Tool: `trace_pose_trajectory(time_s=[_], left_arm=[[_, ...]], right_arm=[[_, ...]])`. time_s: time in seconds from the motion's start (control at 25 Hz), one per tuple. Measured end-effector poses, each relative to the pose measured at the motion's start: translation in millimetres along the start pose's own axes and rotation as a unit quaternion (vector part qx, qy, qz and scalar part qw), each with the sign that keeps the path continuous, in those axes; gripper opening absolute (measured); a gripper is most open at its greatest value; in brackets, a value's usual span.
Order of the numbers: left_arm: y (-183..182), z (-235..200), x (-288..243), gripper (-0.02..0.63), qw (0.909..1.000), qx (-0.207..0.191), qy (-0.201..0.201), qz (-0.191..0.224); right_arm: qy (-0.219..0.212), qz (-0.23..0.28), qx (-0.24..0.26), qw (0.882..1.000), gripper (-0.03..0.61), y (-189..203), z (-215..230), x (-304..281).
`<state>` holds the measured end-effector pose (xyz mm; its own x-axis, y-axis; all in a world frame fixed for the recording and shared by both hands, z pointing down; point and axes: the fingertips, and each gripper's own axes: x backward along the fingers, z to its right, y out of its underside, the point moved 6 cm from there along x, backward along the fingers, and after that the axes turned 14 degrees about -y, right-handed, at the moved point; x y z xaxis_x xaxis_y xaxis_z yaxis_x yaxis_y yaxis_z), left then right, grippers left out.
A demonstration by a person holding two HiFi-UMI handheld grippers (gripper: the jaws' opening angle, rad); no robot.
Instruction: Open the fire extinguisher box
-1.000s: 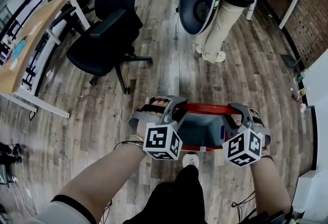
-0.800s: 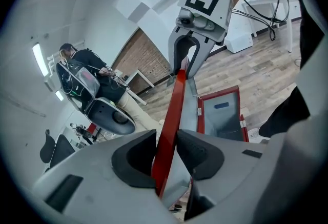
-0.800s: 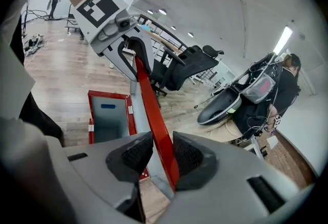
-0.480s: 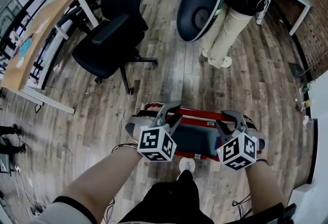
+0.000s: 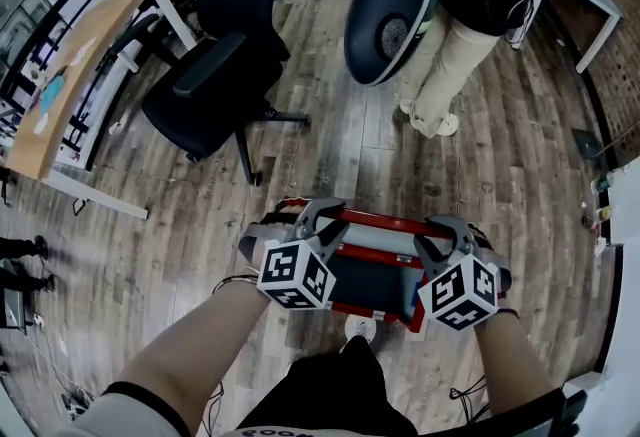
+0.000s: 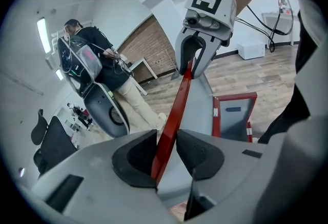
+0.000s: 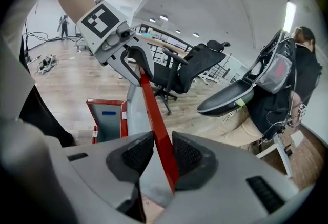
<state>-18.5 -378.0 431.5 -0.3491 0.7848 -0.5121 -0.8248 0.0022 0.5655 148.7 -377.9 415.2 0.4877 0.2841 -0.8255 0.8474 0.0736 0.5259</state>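
red fire extinguisher box (image 5: 380, 270), down on wood floor (image 5: 330, 145) just beyond a white shoe (image 5: 362, 328), far red rim clamped between pads of left gripper (image 6: 166, 154) and right gripper (image 7: 156, 155), one toward each end.

I see wood-plank floor (image 5: 330, 150) throughout. 1 black office chair (image 5: 215, 75) stands on it upper left, star base on planks. Wooden-top desk (image 5: 70, 75) beside chair, white legs on floor. Standing person's pale shoes (image 5: 430, 120) upper middle. White table (image 5: 585, 0) far upper right. My white shoe (image 5: 362, 329) bottom centre. Can't tell whether red box (image 5: 375, 265) touches floor.
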Motion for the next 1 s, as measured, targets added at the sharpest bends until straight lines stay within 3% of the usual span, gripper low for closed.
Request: trace_pose_trajectory(time_s=[1.0], left_arm=[[25.0, -34.6, -106.7, 0.098, 0.9959, 0.048, 0.059, -0.048]], right_arm=[[-0.06, -0.024, -0.001, 0.998, 0.08, 18.0, 92.6, -68.8]])
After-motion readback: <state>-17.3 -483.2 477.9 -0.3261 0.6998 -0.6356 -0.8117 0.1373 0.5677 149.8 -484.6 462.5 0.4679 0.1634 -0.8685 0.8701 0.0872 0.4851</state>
